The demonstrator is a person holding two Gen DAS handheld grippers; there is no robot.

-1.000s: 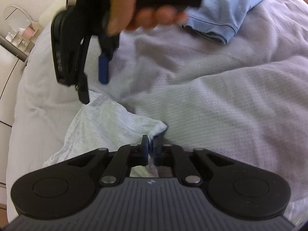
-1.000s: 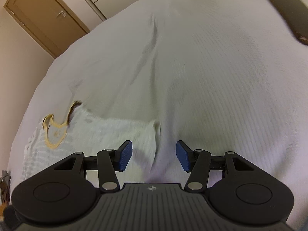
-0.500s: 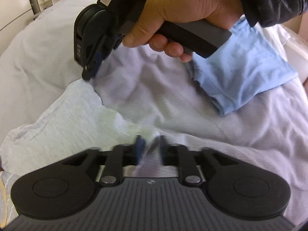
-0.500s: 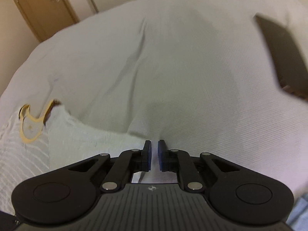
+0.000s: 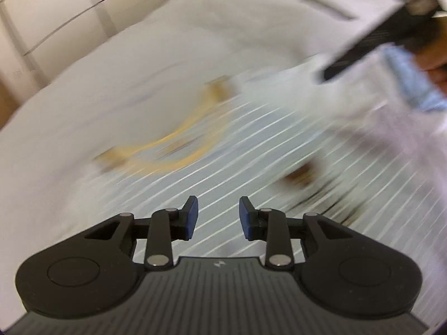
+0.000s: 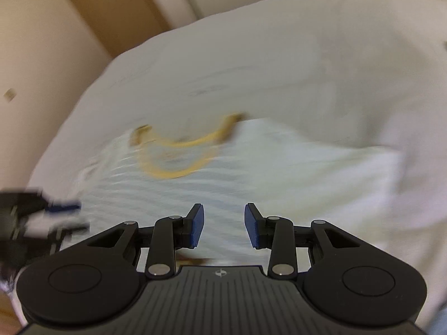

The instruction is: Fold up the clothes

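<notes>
One fold in at most, judging by the layout. Striped shirt (image 6: 212, 184) flat on the bed (image 6: 279, 64), collar (image 6: 178, 150) at the far end, right side apparently doubled over as a plain pale panel (image 6: 321, 173); blur makes that hard to confirm. Left side looks unfolded, stripes showing across the front (image 5: 251, 150). Brown print (image 5: 301, 176) visible near the middle.

Left gripper (image 5: 218, 217) parted about halfway, nothing between the pads, hovering over the striped front. Right gripper (image 6: 223, 224) same: half open, empty, above the shirt's lower part. Neither touching cloth as far as visible.

Blue garment (image 5: 410, 83) at the far right, partly hidden by the other tool and a hand (image 5: 433, 55); folded state unclear here.

Left to do, probably: other side in, sleeves tucked, then bottom up to the collar. Heavy motion blur in both views, so fine edges not readable.
</notes>
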